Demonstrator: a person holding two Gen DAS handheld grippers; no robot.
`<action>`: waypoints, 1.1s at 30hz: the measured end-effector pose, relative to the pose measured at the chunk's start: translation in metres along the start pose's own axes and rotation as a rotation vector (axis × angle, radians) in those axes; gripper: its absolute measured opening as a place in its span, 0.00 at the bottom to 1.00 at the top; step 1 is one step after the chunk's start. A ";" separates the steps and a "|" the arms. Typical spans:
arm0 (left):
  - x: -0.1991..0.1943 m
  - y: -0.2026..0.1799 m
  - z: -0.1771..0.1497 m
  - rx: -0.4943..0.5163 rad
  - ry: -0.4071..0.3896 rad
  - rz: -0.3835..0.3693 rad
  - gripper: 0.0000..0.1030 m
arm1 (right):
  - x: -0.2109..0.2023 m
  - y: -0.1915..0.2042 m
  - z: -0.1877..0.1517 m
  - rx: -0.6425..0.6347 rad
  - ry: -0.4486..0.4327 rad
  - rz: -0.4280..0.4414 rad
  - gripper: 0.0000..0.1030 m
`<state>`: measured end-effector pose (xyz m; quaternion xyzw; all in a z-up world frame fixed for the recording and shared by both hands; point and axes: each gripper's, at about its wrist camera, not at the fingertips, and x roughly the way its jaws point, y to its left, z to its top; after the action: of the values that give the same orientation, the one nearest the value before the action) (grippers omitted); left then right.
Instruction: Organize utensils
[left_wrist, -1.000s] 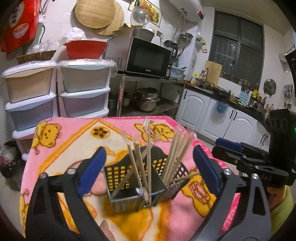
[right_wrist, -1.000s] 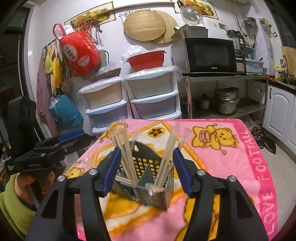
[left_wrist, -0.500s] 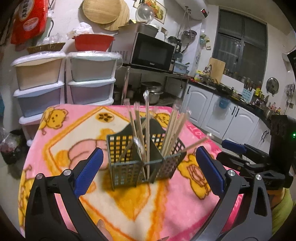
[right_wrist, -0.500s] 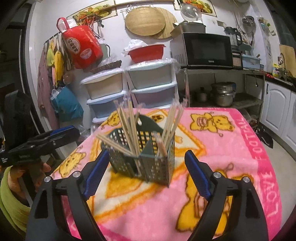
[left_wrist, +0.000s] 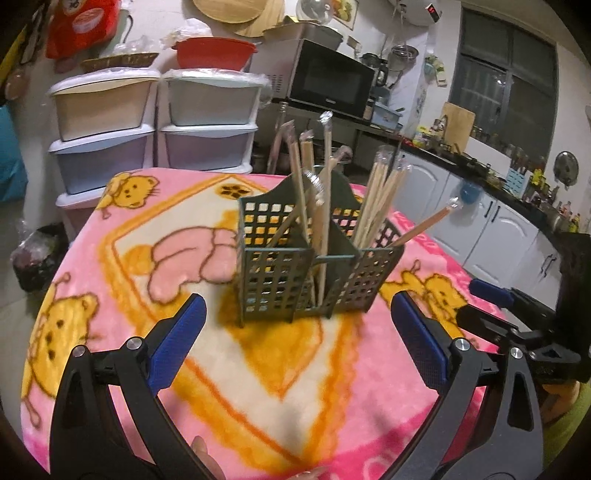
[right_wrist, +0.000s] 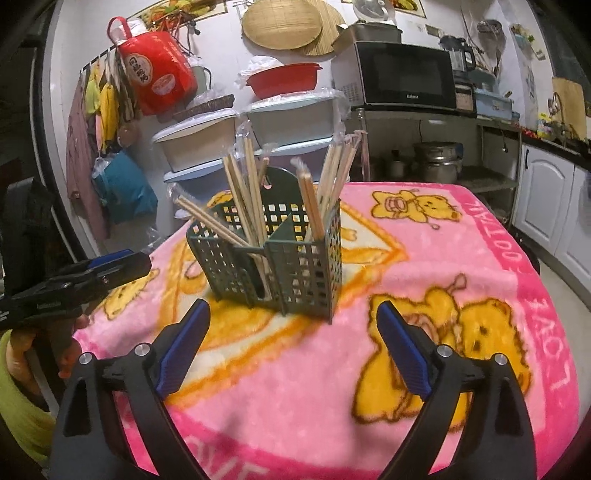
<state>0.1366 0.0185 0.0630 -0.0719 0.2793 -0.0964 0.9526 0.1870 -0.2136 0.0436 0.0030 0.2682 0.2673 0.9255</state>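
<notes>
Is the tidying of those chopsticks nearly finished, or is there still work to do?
It looks nearly done. The chopsticks all stand in the green holder on the pink blanket, none loose around it. Nothing is in hand: the left gripper and the right gripper are both open and empty. Nothing visible seems left to sort.

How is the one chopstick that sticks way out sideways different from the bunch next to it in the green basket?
The lone chopstick leans far out over the basket's rim; the bunch stands much steeper. The lone chopstick is by itself; the bunch is several sticks packed close. Its tip sits lower than the bunch's tips. Both are pale wood, seem to be in clear wrappers, and seem to share one side of the basket.
</notes>
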 end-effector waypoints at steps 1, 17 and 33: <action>0.001 0.001 -0.003 -0.001 -0.007 0.013 0.90 | 0.000 0.001 -0.003 -0.009 -0.008 -0.010 0.88; 0.001 -0.005 -0.036 0.041 -0.139 0.124 0.90 | -0.007 0.000 -0.034 -0.031 -0.188 -0.113 0.94; 0.006 -0.007 -0.047 0.035 -0.165 0.095 0.90 | -0.008 0.006 -0.043 -0.046 -0.226 -0.120 0.94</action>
<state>0.1150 0.0061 0.0218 -0.0495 0.2010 -0.0498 0.9771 0.1566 -0.2183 0.0114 -0.0041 0.1558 0.2155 0.9640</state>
